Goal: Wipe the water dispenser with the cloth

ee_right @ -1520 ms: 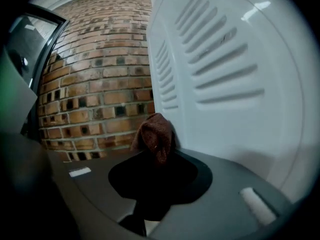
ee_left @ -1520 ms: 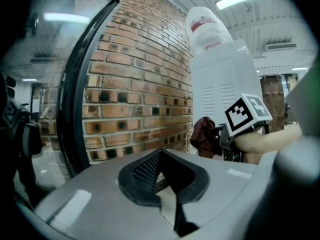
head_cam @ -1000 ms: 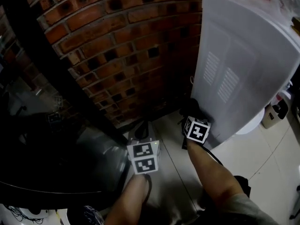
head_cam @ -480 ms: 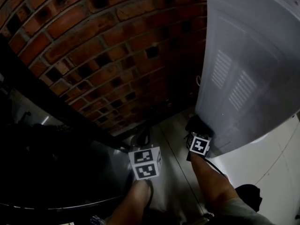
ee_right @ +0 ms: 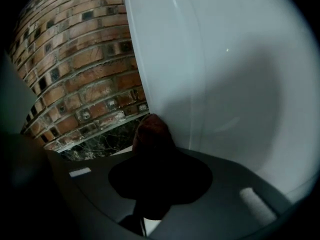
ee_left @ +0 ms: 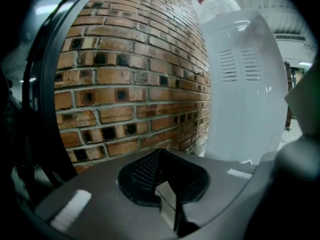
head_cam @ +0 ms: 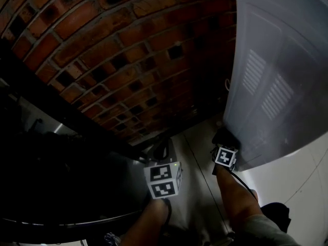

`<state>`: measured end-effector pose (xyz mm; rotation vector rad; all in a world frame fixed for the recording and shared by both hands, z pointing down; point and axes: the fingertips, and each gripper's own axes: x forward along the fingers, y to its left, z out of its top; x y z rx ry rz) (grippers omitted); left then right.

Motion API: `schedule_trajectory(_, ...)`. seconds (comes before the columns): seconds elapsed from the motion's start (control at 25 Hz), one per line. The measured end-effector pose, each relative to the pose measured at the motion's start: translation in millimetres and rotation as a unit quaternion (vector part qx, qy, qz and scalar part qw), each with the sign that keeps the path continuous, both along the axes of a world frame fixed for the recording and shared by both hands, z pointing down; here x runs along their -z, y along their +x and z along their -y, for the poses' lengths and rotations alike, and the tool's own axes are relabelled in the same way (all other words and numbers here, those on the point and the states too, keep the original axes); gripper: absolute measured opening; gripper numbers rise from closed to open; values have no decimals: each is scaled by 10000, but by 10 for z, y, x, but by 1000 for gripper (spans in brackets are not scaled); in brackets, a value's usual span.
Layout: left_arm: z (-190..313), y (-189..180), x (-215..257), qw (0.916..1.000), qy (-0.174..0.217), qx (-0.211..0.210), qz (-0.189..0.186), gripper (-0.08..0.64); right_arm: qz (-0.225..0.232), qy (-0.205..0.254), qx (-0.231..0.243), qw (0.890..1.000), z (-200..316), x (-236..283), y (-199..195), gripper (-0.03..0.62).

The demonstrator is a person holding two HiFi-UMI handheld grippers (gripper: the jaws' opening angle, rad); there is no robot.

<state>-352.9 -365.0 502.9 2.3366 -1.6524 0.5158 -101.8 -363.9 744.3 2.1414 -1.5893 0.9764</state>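
Your right claw [head_cam: 224, 138] sits low against the side of the water dispenser [head_cam: 277, 76], and the cloth [ee_right: 150, 131] in it touches the panel. Your left claw [head_cam: 161, 150] hangs just left of it, off the dispenser, over the floor [head_cam: 200, 199]. The brick wall [head_cam: 118, 60] runs behind both, with the dispenser at its right end. The desk [head_cam: 61, 209] is far left.

There are two hand-held grippers: the left hand-held gripper [head_cam: 160, 150] at lower centre and the right hand-held gripper [head_cam: 224, 136] at lower right. One water dispenser [head_cam: 279, 70], one bottle [ee_left: 212, 0], one dark cloth [ee_right: 151, 132], one brick wall [head_cam: 118, 50].
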Motion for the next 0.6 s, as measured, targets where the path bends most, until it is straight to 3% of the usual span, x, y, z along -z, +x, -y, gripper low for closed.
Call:
schedule_trajectory(0.2,-65,5,318,9996,288,9,-33,0,-19,119,286,9995,-95,233,-11,91)
schedule_trajectory(0.32,-200,12,563,9992,394,-6,-2,0,-379,654,790,9940,-150,788,-124,91)
schedule_trajectory(0.44,-232,122,838,9976,681,17,-157,0,-768,1416,1160,9801,9,1647,-77,91)
schedule_trajectory(0.6,-372,110,1179,9943,1015,145,-293,0,-1176,2328,1629,9515,-25,2809,-247,91)
